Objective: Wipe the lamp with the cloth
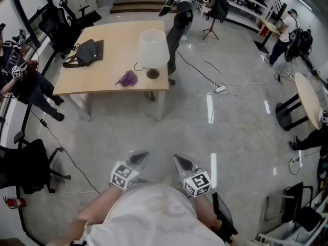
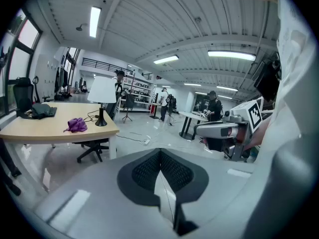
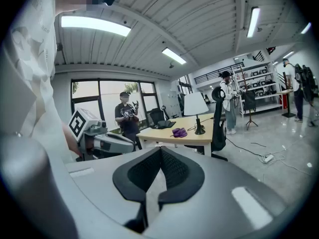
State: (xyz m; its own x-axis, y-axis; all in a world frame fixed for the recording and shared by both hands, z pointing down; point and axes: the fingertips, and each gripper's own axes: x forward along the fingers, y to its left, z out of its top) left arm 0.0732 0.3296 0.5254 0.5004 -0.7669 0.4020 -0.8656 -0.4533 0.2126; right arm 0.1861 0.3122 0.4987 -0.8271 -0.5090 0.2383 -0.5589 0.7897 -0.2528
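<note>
A lamp [image 1: 152, 50] with a white shade and dark base stands near the right end of a light wooden table [image 1: 110, 32]. A crumpled purple cloth [image 1: 127, 78] lies just left of its base. Both grippers are held close to the person's body, far from the table. My left gripper [image 1: 139, 158] and my right gripper [image 1: 180, 161] are shut with nothing between the jaws. In the left gripper view the lamp [image 2: 102, 96] and cloth [image 2: 76, 124] appear far off; in the right gripper view the lamp [image 3: 195, 108] and cloth [image 3: 179, 132] do too.
A black bag [image 1: 86, 52] lies on the table's left part. Black office chairs [image 1: 177, 27] stand around the table. Cables and a power strip [image 1: 220, 88] cross the shiny floor to the right. People stand at the left wall and far right, by a round table [image 1: 307, 99].
</note>
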